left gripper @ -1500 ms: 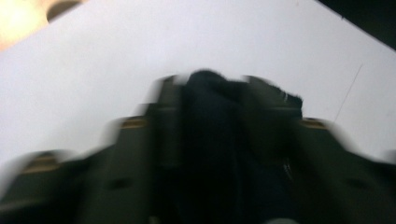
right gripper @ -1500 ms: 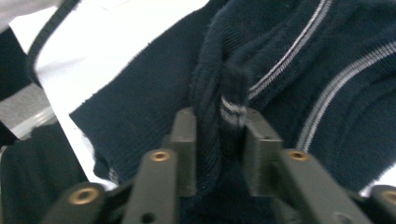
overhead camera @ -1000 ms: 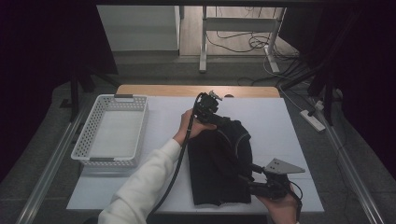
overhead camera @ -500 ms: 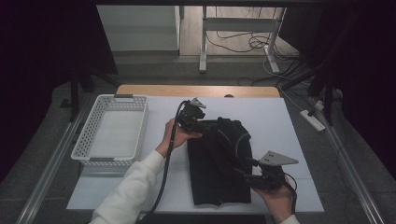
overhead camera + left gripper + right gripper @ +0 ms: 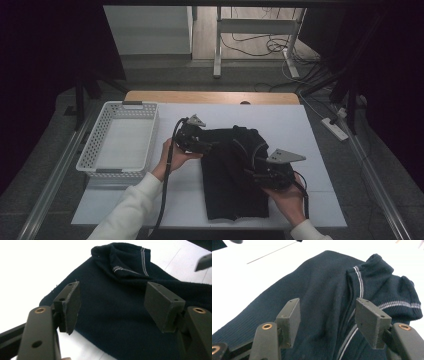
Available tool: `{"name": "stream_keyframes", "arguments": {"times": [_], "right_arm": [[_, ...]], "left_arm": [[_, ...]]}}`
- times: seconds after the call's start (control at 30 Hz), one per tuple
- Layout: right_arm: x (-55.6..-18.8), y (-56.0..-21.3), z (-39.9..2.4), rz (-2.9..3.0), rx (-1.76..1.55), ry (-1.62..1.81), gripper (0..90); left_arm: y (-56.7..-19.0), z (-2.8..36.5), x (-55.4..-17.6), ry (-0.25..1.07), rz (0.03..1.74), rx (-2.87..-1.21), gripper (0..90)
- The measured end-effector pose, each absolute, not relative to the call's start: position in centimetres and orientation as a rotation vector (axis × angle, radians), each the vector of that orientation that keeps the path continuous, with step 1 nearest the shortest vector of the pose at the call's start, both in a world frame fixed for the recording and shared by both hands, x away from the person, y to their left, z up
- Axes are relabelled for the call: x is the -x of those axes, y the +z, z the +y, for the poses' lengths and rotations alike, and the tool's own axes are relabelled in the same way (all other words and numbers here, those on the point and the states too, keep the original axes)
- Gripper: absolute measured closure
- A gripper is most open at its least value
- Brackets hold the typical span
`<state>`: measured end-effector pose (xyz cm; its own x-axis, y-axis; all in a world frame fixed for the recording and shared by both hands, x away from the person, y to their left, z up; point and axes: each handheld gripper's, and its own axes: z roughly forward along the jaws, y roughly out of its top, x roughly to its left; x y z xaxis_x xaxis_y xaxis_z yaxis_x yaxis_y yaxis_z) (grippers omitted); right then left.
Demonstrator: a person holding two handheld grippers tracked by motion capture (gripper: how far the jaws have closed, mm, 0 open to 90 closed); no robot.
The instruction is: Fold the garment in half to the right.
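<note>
sweater [image 5: 234,172], dark and folded, lies on the white table [image 5: 310,125] in the high view, right of the white basket [image 5: 120,142]. left gripper [image 5: 200,145] hovers at the sweater's left edge, right gripper [image 5: 262,175] at its right edge. in the left gripper view, the jaws stand wide apart above the sweater [image 5: 125,305], gripping nothing. in the right gripper view, the jaws stand wide over the sweater [image 5: 324,302], beside its striped cuff [image 5: 402,305].

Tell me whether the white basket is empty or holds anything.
Empty. The white basket at the table's left shows only its bare floor in the high view; the dark sweater lies outside it on the table.
</note>
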<state>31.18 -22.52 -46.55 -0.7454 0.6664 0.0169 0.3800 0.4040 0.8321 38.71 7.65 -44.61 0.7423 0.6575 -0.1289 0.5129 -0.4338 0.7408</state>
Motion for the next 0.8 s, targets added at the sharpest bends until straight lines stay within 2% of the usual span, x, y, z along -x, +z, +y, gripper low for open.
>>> {"name": "stream_keyframes", "arguments": {"times": [0.2, 0.47, 0.8], "right_arm": [[-33.0, -46.7, -20.6, 2.373, -0.887, 1.19, 45.6], [-33.5, -47.5, -20.4, 2.434, -0.879, 1.068, 83.8], [-33.5, -47.8, -22.6, 2.427, -0.929, 1.053, 86.1]], "left_arm": [[-45.0, 8.3, -38.0, 0.234, 0.875, -2.123, 30.6], [-45.1, 8.4, -37.6, 0.249, 0.868, -2.134, 30.4], [-45.0, 8.3, -37.4, 0.263, 0.861, -2.14, 30.4]]}}
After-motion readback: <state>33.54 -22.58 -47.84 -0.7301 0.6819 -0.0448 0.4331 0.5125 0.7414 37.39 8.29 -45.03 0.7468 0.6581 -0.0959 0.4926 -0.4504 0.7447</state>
